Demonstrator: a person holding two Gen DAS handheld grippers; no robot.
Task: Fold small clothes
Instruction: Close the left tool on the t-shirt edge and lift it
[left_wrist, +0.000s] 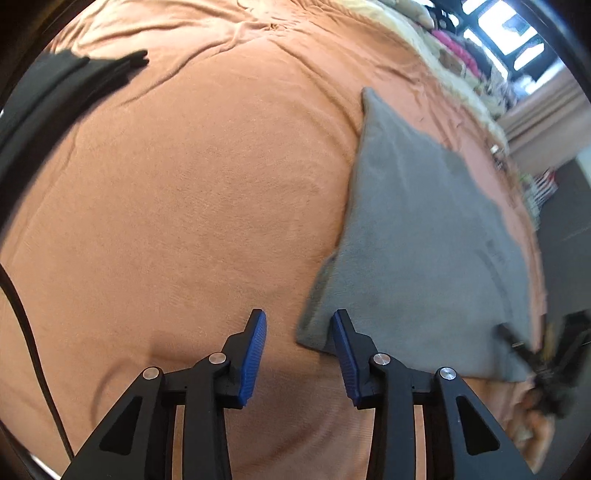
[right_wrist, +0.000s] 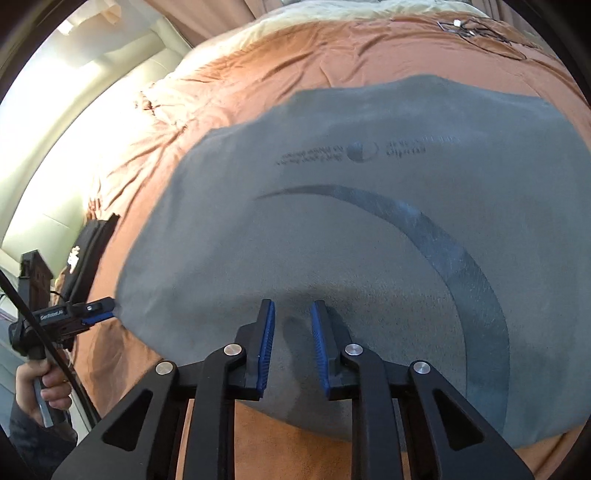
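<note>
Black folded clothes (left_wrist: 70, 77) lie at the upper left of the left wrist view, well apart on the orange bedspread (left_wrist: 192, 206). The grey garment (left_wrist: 424, 236) is spread flat at the right of that view; in the right wrist view it fills the centre. The left tongs (left_wrist: 299, 325) stand open at its near left corner, one pad over the cloth edge, nothing pinched. The right tongs (right_wrist: 293, 314) hover narrowly open over the near hem, not gripping. Both should probably pinch the hem's edge only, clear of the bedspread, before lifting evenly.
</note>
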